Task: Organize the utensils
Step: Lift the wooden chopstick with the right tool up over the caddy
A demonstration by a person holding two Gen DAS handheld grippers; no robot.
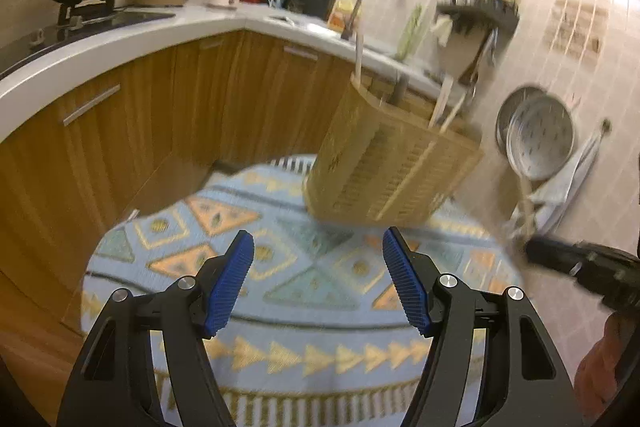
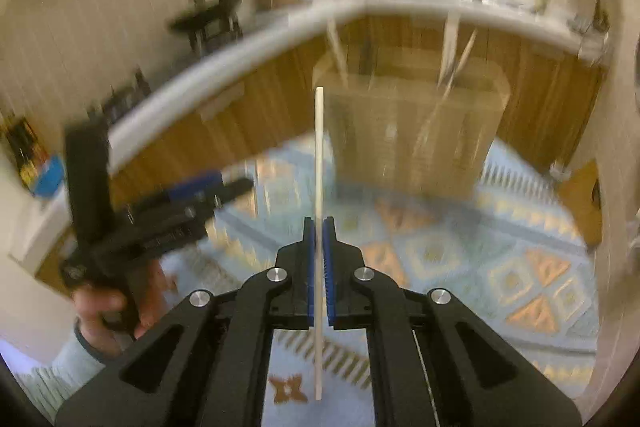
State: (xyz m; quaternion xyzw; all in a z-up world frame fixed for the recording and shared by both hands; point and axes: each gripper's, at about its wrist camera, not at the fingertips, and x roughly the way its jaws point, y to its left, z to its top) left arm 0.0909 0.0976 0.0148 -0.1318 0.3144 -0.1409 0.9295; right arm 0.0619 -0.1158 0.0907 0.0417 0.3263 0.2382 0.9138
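While hovering above the patterned cloth (image 1: 280,267) on the round bench (image 1: 168,311), left claw (image 1: 318,283) with blue pads (image 1: 232,287) spread wide apart, nothing between them. Just beyond, toward the right, tan slatted utensil holder (image 1: 384,163) standing on the cloth, blurred, with a few pale sticks (image 1: 440,107) and a dark handle poking out of its top. Further right, at the picture's edge, right claw (image 1: 568,263) seen only as a dark blur. From the right wrist view, left claw (image 2: 224,191) off to the left in a hand (image 2: 108,311), then right claw (image 2: 319,223) in the middle, clamped together on a single pale chopstick (image 2: 319,147) running lengthwise between the pads, tip short of the holder (image 2: 412,131) standing ahead and slightly right.
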